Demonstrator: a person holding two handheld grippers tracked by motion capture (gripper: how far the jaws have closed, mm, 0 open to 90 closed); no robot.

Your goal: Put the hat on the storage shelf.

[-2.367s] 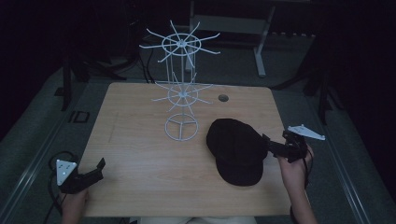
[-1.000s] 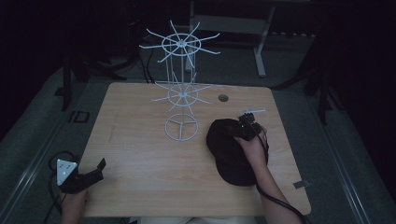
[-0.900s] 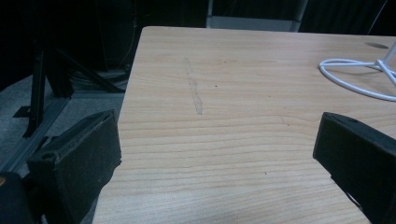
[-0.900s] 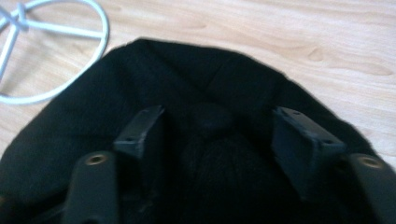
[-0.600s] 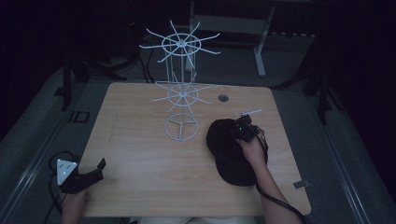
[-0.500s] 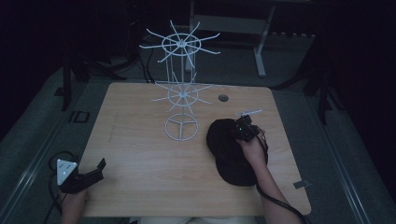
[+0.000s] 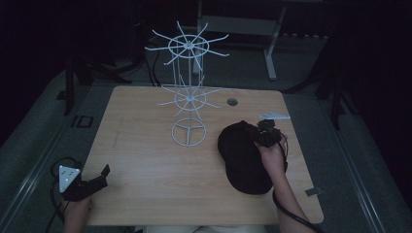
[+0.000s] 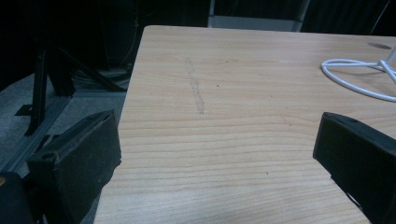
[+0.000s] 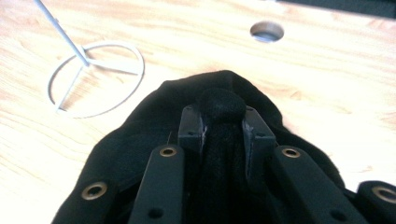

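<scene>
A black cap (image 7: 241,162) lies on the right half of the wooden table (image 7: 145,160). My right gripper (image 7: 263,135) sits over the cap's far right part, shut on a pinched fold of its cloth. In the right gripper view the cap (image 9: 135,140) bunches up between the two jaws of the right gripper (image 9: 223,127). A white wire rack (image 7: 188,99) with spoked tiers stands at the table's middle back. My left gripper (image 7: 100,176) rests at the near left corner, open and holding nothing. Bare wood lies between the wide-apart jaws of the left gripper (image 8: 219,158).
The rack's ring base (image 9: 95,77) lies just left of the cap, and it (image 8: 357,74) also appears at the far right of the left gripper view. A round cable hole (image 7: 232,102) is in the table behind the cap. Dark floor and stand legs surround the table.
The right hand came in from the table's right edge onto the cap and its jaws closed on the cloth. It has since risen a little. The left gripper stayed put.
</scene>
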